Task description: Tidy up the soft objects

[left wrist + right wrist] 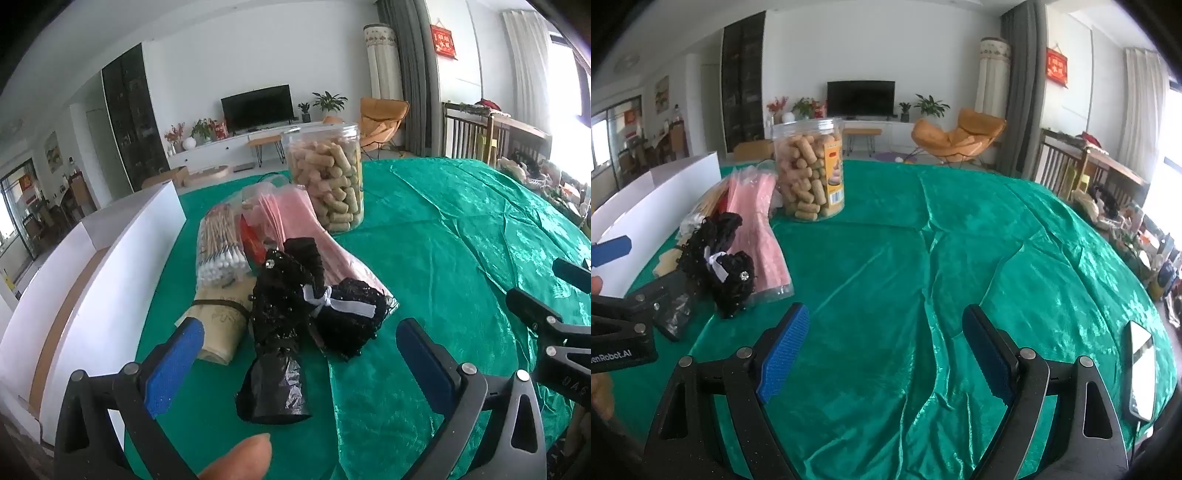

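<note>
A pile of soft things lies on the green cloth: a black lace piece with a white ribbon (295, 295), a black plastic bag roll (275, 387), a pink packet (303, 229), a bag of cotton swabs (221, 247) and a beige roll (218, 325). My left gripper (299, 354) is open, its blue pads either side of the black bag roll, just short of the lace. My right gripper (886, 347) is open and empty over bare cloth, right of the pile. The lace (720, 258) and pink packet (764, 236) show at left in the right wrist view.
A clear jar of snacks (328, 177) stands behind the pile. A white open box (110, 258) runs along the table's left edge. A phone (1141, 373) lies at the table's right edge. The green cloth (923, 258) is wrinkled.
</note>
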A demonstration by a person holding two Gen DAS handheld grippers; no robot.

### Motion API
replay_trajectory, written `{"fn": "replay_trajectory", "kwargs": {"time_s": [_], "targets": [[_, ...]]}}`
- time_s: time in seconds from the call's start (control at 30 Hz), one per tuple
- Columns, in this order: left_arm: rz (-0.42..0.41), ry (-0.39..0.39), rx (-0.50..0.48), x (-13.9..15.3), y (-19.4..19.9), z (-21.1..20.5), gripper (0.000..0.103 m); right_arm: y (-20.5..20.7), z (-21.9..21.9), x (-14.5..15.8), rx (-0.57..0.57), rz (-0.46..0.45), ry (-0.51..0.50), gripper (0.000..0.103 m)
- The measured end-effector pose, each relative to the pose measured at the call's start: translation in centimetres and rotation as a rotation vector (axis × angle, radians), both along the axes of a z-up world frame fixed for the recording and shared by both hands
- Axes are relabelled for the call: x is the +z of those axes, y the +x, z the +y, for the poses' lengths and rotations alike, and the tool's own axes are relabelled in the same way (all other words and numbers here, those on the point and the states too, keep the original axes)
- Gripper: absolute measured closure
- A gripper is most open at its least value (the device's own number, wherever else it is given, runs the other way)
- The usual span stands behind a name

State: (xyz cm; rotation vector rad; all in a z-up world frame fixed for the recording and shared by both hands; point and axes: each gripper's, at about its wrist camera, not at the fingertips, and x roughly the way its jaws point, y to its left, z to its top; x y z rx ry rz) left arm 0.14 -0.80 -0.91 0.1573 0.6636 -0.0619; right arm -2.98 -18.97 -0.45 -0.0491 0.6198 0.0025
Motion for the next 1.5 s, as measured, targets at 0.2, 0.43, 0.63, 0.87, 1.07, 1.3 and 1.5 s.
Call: {"fn": "replay_trajectory", "kwargs": {"time_s": [0.2, 0.43, 0.63, 0.87, 1.07, 1.3, 1.5], "targets": [[0.019, -0.001, 0.002, -0.7, 0.0, 0.1, 0.0, 0.3, 0.3, -0.1, 0.0, -0.002, 0.004, 0.016], [0.034, 0.008, -0.004, -1.2, 0.0, -0.1, 0.0, 0.5, 0.3, -0.2, 0.004, 0.0, 0.005, 0.016], [0.037, 0.005, -0.011, -1.2, 0.0, -0.2, 0.0, 0.5, 0.3, -0.3, 0.004, -0.001, 0.007, 0.016], [0.035, 0.004, -0.012, -1.1, 0.0, -0.3, 0.0, 0.5, 0.4, -0.3, 0.005, 0.001, 0.006, 0.016], [0.041, 0.002, -0.013, -1.2, -0.2, -0.2, 0.0, 0.5, 0.4, -0.3, 0.005, 0.0, 0.008, 0.016], [0.053, 0.001, -0.011, -1.5, -0.1, 0.0, 0.0, 0.5, 0.6, -0.4, 0.008, 0.004, 0.008, 0.016], [0.067, 0.003, -0.012, -1.9, 0.0, 0.1, 0.0, 0.5, 0.6, -0.5, 0.01, 0.005, 0.009, 0.016]]}}
